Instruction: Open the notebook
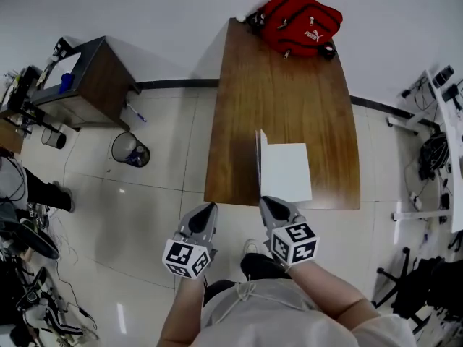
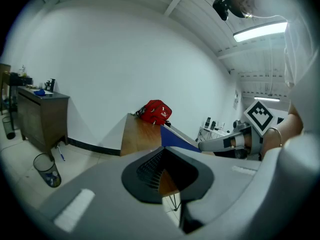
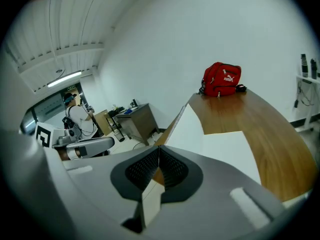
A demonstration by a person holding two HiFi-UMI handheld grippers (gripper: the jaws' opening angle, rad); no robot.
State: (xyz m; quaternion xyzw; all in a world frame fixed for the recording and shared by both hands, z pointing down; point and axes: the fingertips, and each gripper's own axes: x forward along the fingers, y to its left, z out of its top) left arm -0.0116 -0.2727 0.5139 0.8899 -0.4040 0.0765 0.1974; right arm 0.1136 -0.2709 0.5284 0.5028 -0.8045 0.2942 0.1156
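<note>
Carrying 1 red backpack (image 1: 300,20) at its far end, 1 wooden table (image 1: 289,107) holds 1 notebook (image 1: 286,173) at its near edge. Of 2 grippers, the right gripper (image 1: 270,203) has its jaws pinched on the upright cover (image 1: 259,161); the left gripper (image 1: 209,209) has its jaws closed, empty.

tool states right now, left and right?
Left tool: closed, nothing between the jaws.
Right tool: closed on the notebook cover, which stands upright.
</note>
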